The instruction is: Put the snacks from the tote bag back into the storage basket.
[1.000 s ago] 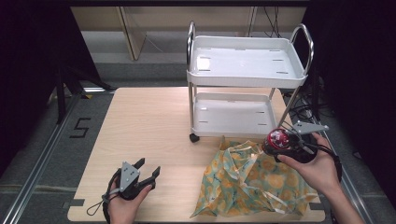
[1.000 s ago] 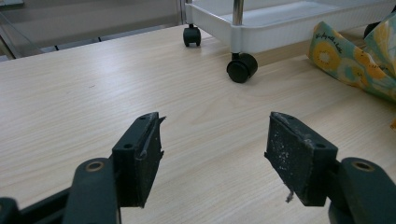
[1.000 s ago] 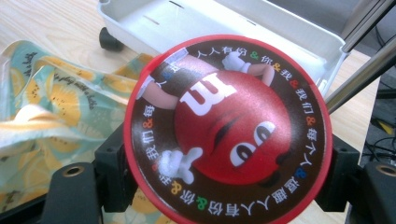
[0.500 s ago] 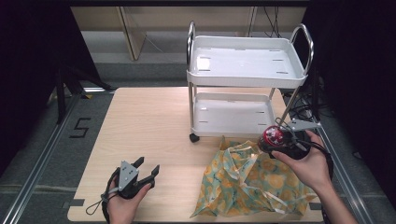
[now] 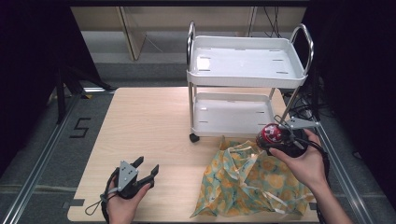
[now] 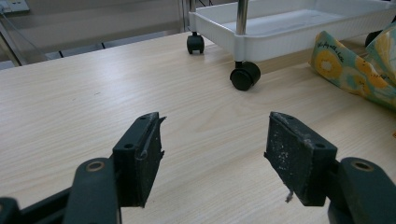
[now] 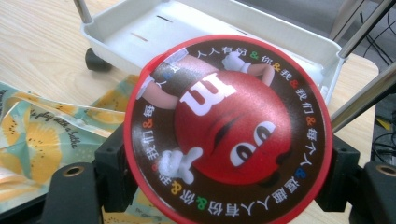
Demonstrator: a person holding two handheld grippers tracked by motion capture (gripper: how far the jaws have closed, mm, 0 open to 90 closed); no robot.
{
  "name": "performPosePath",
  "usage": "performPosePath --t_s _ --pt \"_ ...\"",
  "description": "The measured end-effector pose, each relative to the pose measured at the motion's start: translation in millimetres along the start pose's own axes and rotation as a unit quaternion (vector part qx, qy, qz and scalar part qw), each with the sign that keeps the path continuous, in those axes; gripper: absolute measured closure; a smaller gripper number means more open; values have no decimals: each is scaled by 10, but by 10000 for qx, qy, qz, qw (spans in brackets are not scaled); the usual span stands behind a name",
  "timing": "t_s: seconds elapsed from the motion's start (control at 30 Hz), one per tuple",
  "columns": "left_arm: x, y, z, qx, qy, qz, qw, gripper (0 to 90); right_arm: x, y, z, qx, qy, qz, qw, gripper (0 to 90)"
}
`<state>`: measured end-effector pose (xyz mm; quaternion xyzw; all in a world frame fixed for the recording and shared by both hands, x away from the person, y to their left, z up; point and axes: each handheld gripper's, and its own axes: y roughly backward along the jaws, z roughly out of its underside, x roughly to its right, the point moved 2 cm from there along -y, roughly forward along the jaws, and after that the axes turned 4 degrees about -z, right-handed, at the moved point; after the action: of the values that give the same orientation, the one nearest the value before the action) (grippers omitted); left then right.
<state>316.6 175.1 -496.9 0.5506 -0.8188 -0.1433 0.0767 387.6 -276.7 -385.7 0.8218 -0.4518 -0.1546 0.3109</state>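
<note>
Currently a round red tin is clamped at its rim by the right gripper beside the cart; rigid, light, slippery. Left gripper fingers are spread, empty.

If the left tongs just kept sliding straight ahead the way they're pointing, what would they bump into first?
Probably the front caster of the white cart. The left tongs are open over bare table, and that black wheel lies roughly ahead; the patterned bag sits off to the side.

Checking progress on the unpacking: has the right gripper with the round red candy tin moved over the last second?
Yes. The right gripper, shut on the round red candy tin, has shifted left along the white two-shelf cart, over the yellow patterned bag.
</note>
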Motion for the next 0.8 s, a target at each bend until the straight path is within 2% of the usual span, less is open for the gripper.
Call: performPosePath --t_s 0.23,0.27,0.3,0.33,0.37,0.4,0.43,0.47,0.6,0.67,0.73,0.77,0.8 --pt "4 0 -3 0 -34 -1 10000 354 49 -43 -53 162 -36 97 9998 265" --pt "5 3 -5 -3 -38 -2 10000 354 57 -39 -60 76 -4 86 9999 265" --pt "7 5 -6 -1 -32 -6 10000 354 57 -39 -60 76 -4 86 9999 265" --pt "6 6 -6 1 -33 -11 10000 354 77 -53 -70 127 93 131 9998 265" --pt "5 6 -5 -2 -26 -15 10000 354 59 -66 -69 112 -39 96 9999 265" --pt "3 7 -4 -4 -18 -18 10000 354 68 -92 -76 195 -50 158 9997 265" --pt "1 7 -3 -12 -20 -19 10000 354 68 -92 -76 195 -50 158 9997 265" --pt "0 6 -3 -6 -14 -19 10000 354 66 -92 -86 117 -162 127 9997 265" --pt "-3 0 -2 15 -11 4 10000 354 106 -95 -95 87 11 186 9998 265" --pt "-2 1 1 13 -5 1 10000 354 107 -121 -99 210 -97 244 9994 265" --pt "-1 -1 1 16 -5 1 10000 354 109 -123 -101 221 -93 254 9994 265" --pt "0 2 -1 -8 -15 -16 10000 354 97 -108 -109 113 -226 192 9995 265" --pt "1 2 -2 -5 -17 -14 10000 354 103 -113 -113 140 -213 204 9995 265"
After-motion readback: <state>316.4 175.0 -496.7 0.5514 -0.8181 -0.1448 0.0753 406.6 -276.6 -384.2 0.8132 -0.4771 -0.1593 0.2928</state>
